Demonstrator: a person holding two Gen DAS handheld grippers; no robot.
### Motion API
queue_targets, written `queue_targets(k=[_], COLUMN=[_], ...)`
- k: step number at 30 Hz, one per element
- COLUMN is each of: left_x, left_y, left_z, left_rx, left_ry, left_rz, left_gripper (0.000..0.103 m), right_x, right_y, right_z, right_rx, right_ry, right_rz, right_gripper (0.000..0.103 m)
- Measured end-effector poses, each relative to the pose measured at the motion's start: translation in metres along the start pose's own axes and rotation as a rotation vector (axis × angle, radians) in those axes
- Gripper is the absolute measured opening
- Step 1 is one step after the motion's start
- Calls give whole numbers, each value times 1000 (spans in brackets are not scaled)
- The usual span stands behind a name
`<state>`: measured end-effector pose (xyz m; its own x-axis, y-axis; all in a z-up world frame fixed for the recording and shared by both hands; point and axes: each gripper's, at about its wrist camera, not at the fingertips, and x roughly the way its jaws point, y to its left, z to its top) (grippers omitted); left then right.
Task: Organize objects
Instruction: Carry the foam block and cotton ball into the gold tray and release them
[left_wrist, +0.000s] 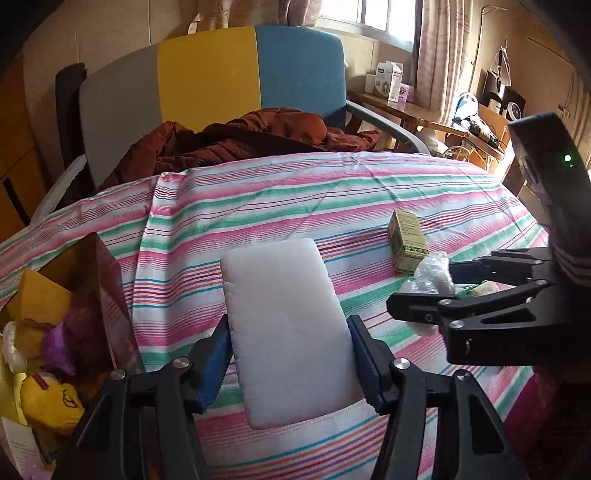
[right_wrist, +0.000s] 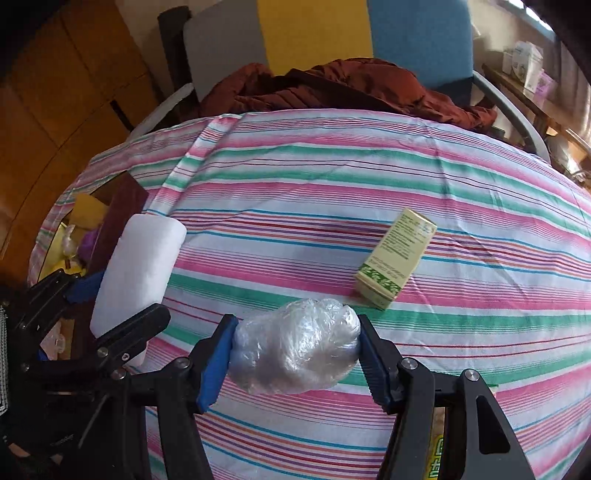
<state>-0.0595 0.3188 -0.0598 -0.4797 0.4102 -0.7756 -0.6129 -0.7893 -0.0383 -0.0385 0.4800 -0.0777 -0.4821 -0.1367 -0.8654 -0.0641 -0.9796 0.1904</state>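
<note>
Left wrist view: the left gripper (left_wrist: 290, 360) pinches a white foam pad (left_wrist: 284, 328) at frame centre, fingers pressed against its sides. Right wrist view: the right gripper (right_wrist: 295, 356) pinches a crumpled plastic-wrap bundle (right_wrist: 297, 350) above the striped cloth (right_wrist: 332, 177), with a small green box (right_wrist: 395, 258) to its upper right.

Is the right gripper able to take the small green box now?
Probably not yet. The right gripper is shut on the plastic wrap ball, so its jaws are full. The green box lies uncovered on the striped cloth just beyond.
</note>
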Motion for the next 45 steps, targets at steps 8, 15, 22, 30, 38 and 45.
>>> queue_targets(k=[8, 15, 22, 30, 38, 45], left_x=[-57, -97, -127, -148, -149, -146], left_y=[39, 101, 165, 210, 229, 229], left_z=[-15, -29, -55, -78, -86, -87], left_rx=[-52, -171, -288, -365, -389, -397], left_ry=[-45, -92, -122, -147, -143, -129], left_rz=[33, 103, 187, 287, 307, 301], left_gripper=[61, 61, 61, 62, 62, 64], right_x=[-8, -24, -30, -15, -3, 2], right_y=[29, 94, 176, 243, 268, 274], right_z=[-1, 2, -1, -14, -15, -15], right_rx=[-50, -115, -214, -302, -328, -331], right_ry=[-15, -80, -126, -105, -75, -63], right_rz=[48, 83, 166, 202, 189, 181], right_gripper=[64, 64, 64, 64, 65, 66])
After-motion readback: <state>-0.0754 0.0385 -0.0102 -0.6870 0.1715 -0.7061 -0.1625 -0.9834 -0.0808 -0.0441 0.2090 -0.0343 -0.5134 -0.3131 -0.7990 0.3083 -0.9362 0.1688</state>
